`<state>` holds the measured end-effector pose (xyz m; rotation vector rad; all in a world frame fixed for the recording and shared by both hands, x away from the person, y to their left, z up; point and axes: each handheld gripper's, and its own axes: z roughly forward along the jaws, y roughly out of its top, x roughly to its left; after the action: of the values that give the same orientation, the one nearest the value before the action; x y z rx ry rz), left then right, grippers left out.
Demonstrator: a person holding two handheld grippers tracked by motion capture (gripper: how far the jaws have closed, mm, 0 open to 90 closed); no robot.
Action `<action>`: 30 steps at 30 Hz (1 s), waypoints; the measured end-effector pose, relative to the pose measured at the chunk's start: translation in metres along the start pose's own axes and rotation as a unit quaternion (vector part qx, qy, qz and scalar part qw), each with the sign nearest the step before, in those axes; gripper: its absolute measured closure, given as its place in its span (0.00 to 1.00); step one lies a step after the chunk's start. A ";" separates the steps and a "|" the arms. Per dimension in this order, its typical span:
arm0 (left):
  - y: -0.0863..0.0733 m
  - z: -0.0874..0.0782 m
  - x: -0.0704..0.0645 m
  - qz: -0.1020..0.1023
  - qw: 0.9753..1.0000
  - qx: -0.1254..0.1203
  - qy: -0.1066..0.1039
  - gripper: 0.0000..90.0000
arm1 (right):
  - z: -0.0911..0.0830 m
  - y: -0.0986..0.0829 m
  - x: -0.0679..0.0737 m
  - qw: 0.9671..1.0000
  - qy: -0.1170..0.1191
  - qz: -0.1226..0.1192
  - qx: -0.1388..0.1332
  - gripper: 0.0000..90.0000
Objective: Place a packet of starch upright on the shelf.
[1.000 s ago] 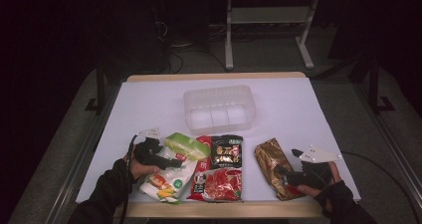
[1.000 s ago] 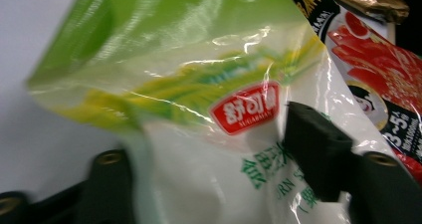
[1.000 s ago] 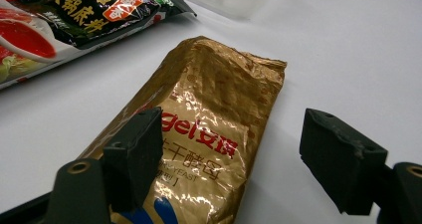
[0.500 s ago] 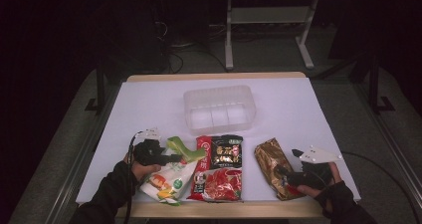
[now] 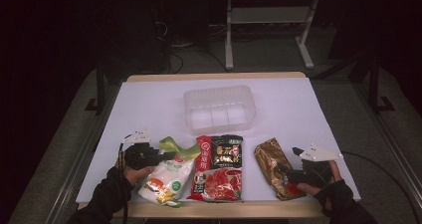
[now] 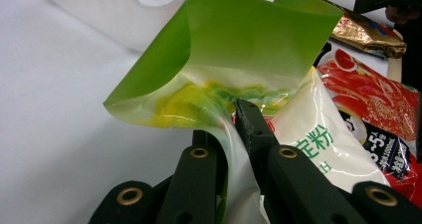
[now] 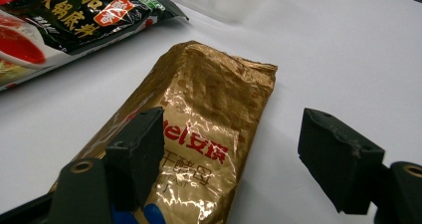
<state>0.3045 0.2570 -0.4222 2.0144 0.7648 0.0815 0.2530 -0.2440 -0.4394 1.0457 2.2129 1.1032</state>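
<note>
Between the left tongs [image 6: 230, 134] sits the green-topped bag [image 6: 239, 74].

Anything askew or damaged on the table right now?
One thing: the green top of the white-and-green plastic pouch is folded and curled upward where the left gripper pinches it. The crinkled gold foil packet lies intact between the open right gripper jaws. Nothing spilled.

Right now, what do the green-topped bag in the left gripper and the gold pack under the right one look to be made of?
Green-topped bag: thin, glossy plastic film, it seems; it curls and folds where the left gripper pinches it, with shiny highlights. Gold pack: looks like metallised foil laminate, crinkled and mirror-bright, holding sharp creases. The right gripper stands open over it.
</note>
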 end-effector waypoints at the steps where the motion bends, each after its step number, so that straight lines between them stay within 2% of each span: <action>1: 0.000 -0.001 -0.001 -0.001 1.000 -0.004 -0.002 0.95 | 0.001 0.000 0.000 1.000 0.001 0.000 0.000 0.28; 5: 0.004 -0.008 -0.007 -0.001 1.000 -0.012 -0.001 0.95 | 0.003 0.002 0.000 1.000 0.005 0.001 0.000 0.28; 9: 0.011 -0.018 -0.017 0.005 0.999 -0.042 -0.013 0.96 | 0.004 0.002 0.000 1.000 0.007 -0.002 0.006 0.29; 11: 0.013 -0.023 -0.020 0.006 0.998 -0.058 -0.011 0.96 | 0.004 0.002 -0.001 1.000 0.008 -0.001 0.005 0.29; 12: 0.014 -0.026 -0.021 0.003 0.998 -0.066 -0.020 0.96 | 0.004 0.002 -0.001 1.000 0.008 0.000 0.004 0.29; 15: 0.015 -0.031 -0.025 0.016 0.997 -0.079 -0.012 0.96 | 0.004 0.003 -0.002 1.000 0.009 0.002 0.000 0.29; 22: 0.021 -0.044 -0.031 0.023 0.993 -0.118 0.002 0.97 | 0.005 0.002 -0.003 1.000 0.009 0.002 0.001 0.28; 27: 0.022 -0.048 -0.029 0.020 0.992 -0.124 0.009 0.97 | 0.002 0.001 -0.004 1.000 0.004 0.008 -0.001 0.28; 29: 0.022 -0.050 -0.031 0.020 0.991 -0.132 0.015 0.97 | 0.002 0.002 -0.003 1.000 0.003 0.008 -0.003 0.28; 30: 0.023 -0.051 -0.031 0.020 0.991 -0.132 0.012 0.97 | 0.002 0.002 -0.003 1.000 0.003 0.008 -0.003 0.28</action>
<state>0.2729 0.2701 -0.3682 1.7804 0.6901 0.2189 0.2569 -0.2452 -0.4386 1.0617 2.2077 1.1200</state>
